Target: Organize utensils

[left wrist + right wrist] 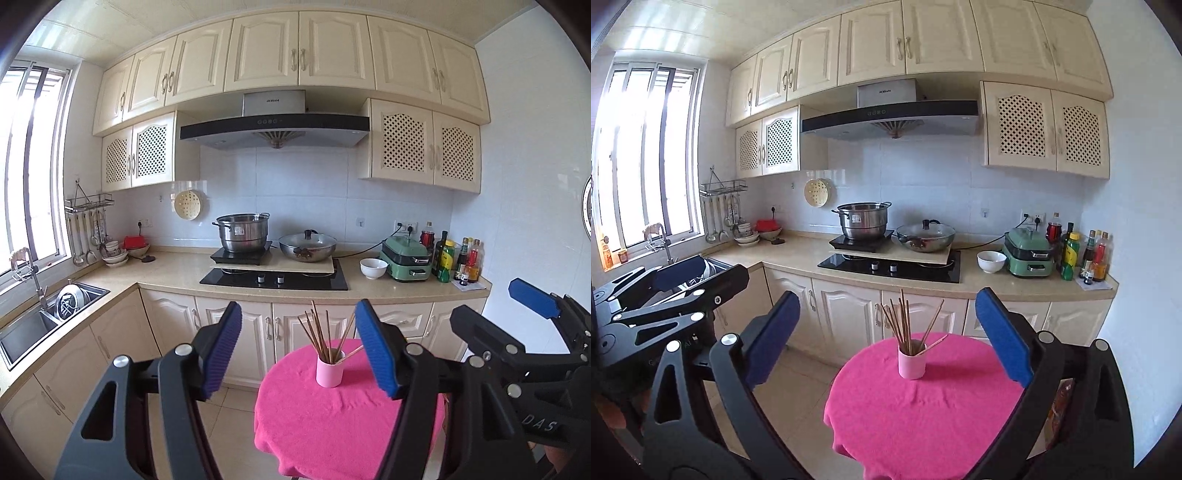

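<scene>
The near edge of the round table (295,435) drops out of frame in both views, and the left gripper (301,350) hides part of its rim. How many chopsticks (321,332) there are is hard to count; they overlap in a bunch. What sits in the sink (33,325) is a blur of metal.

A bright pink cloth (923,417) covers the table, wrinkled near the middle. Behind it runs a beige countertop (798,254) with a steel pot (862,219) and a lidded wok (925,234) over the hob, a white bowl (991,261), a green cooker (1028,256) and a row of bottles (1082,254) at the right end. Cream cabinets all round, window on the left.

A pink cup (330,370) stands upright toward the far side of the table, brown chopsticks fanning out of it, one slanting low to the right.

Left gripper spread wide, nothing between its blue pads. Right gripper (886,332) likewise gaping and bare. Both hang above the table's near side, well apart from the cup.
</scene>
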Available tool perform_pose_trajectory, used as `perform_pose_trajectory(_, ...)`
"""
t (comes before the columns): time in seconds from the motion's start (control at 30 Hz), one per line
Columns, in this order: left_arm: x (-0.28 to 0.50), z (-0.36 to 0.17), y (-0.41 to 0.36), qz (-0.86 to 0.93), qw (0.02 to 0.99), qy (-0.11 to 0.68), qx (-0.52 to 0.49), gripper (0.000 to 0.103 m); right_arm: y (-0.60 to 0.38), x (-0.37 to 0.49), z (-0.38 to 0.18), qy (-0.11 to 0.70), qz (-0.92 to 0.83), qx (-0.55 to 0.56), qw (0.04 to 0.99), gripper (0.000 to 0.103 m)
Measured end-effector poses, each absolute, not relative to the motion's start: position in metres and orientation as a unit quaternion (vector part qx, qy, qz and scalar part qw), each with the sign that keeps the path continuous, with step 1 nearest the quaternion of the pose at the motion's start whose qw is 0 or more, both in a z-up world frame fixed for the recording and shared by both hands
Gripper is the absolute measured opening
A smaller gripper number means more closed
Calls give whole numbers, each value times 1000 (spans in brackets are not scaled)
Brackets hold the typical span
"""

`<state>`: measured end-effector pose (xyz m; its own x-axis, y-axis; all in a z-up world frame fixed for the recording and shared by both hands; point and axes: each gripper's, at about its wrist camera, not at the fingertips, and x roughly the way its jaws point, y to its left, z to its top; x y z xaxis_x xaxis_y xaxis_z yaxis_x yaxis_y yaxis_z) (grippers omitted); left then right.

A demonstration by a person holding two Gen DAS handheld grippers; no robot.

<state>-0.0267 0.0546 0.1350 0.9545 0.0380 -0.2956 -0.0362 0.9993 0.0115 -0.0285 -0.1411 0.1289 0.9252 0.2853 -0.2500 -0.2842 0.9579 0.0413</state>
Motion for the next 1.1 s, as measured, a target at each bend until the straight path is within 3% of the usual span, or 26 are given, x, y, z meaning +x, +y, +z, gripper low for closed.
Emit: perform_pose_trajectory(1.1,-20,132,51,14,989,148,5,64,-139,-31,128,135,141,0,981,95)
